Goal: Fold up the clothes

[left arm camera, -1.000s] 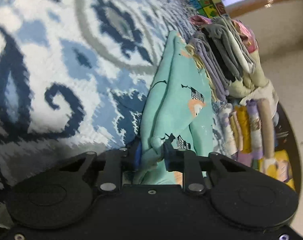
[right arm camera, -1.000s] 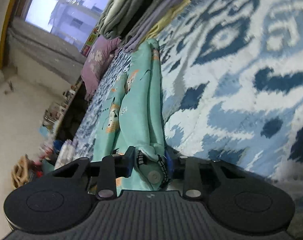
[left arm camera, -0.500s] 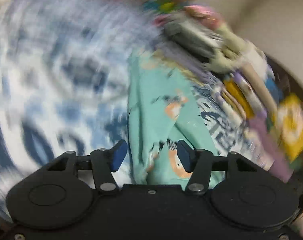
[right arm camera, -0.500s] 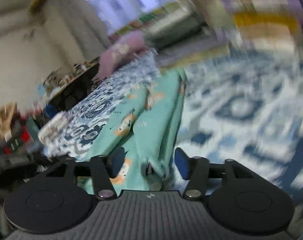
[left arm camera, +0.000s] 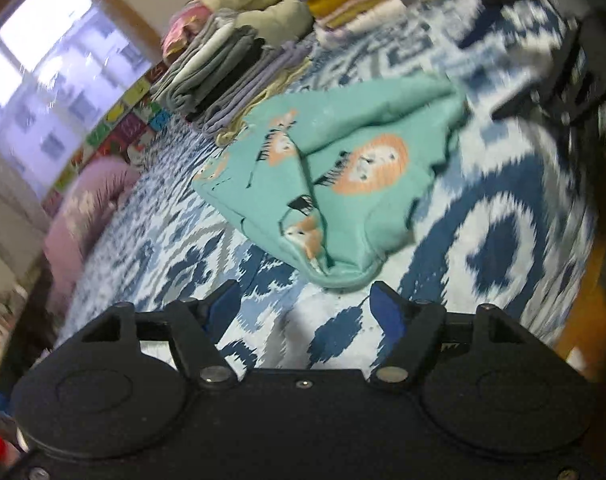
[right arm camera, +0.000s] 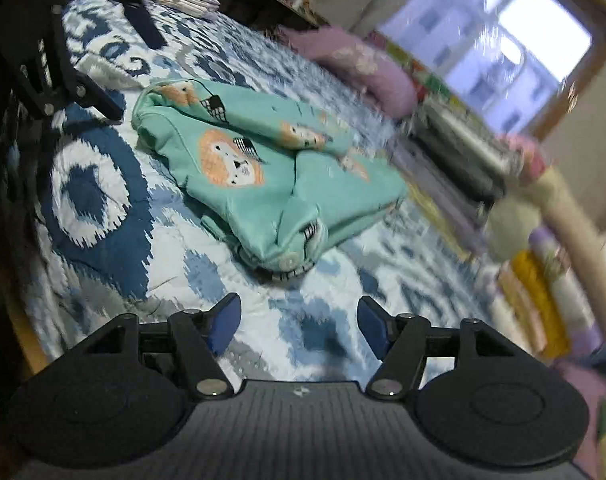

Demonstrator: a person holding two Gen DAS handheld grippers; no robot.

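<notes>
The teal garment (left arm camera: 343, 176) lies on the bed (left arm camera: 503, 240), doubled into a loose, uneven packet just beside the stack (left arm camera: 223, 76) of folded clothes. Both the left gripper (left arm camera: 305, 308) and the right gripper (right arm camera: 299, 318) are spread wide and hold nothing, each hanging just short of a rounded end of the garment. Whether another fold is wanted, or the packet only awaits tidying, cannot be settled. Either way, the edges are best squared: the bulging end with the button (right arm camera: 289, 259) is pressed flat, corners are matched, and only thin layers are pinched, so that the quilt is not caught
</notes>
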